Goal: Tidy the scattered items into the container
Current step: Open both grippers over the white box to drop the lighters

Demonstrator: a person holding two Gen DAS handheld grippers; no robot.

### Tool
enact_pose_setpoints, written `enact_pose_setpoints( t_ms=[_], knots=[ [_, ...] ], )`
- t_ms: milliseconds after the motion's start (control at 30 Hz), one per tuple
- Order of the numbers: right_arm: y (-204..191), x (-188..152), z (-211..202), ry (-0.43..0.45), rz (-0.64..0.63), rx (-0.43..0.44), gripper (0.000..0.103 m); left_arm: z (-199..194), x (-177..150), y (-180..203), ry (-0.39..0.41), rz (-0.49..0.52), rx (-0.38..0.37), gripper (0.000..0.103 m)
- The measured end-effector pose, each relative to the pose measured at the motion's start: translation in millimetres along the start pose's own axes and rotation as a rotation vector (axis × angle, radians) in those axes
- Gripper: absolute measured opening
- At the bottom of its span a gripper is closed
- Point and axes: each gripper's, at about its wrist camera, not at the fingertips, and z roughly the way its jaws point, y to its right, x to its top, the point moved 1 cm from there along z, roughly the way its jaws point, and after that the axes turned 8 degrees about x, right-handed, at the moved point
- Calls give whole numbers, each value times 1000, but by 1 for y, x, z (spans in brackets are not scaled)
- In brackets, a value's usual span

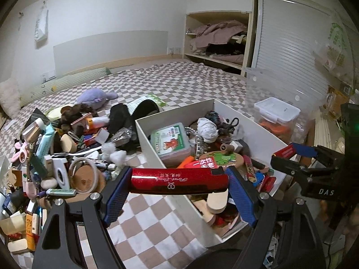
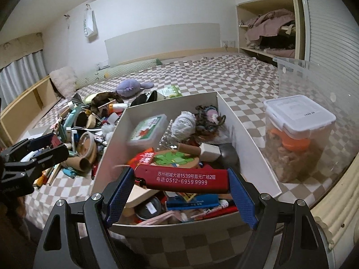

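My left gripper [image 1: 179, 181] is shut on a glittery red tube [image 1: 179, 180], held crosswise above the near left wall of the white box [image 1: 157, 157]. My right gripper [image 2: 180, 180] is shut on a red lighter [image 2: 186, 179] with white printed text, held over the near end of the white box [image 2: 251, 139], which is full of small items. A pile of scattered items [image 1: 56, 157] lies on the checkered bedspread left of the box. The right gripper also shows in the left wrist view [image 1: 289, 154], and the left gripper in the right wrist view [image 2: 44, 148].
A clear lidded tub [image 2: 298, 134] with orange contents stands right of the box inside a clear bin [image 2: 314, 76]. A purple plush toy [image 1: 94, 97] lies behind the pile. An open wardrobe shelf [image 1: 217, 40] with clothes is at the far right.
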Motion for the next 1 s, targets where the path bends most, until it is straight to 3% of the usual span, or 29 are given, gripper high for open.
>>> enact_pose_setpoints(
  t_ms=[1000],
  knots=[
    [38,-7,14,11,96,8,83,38,-19,55,-94,81,-75,83]
  ],
)
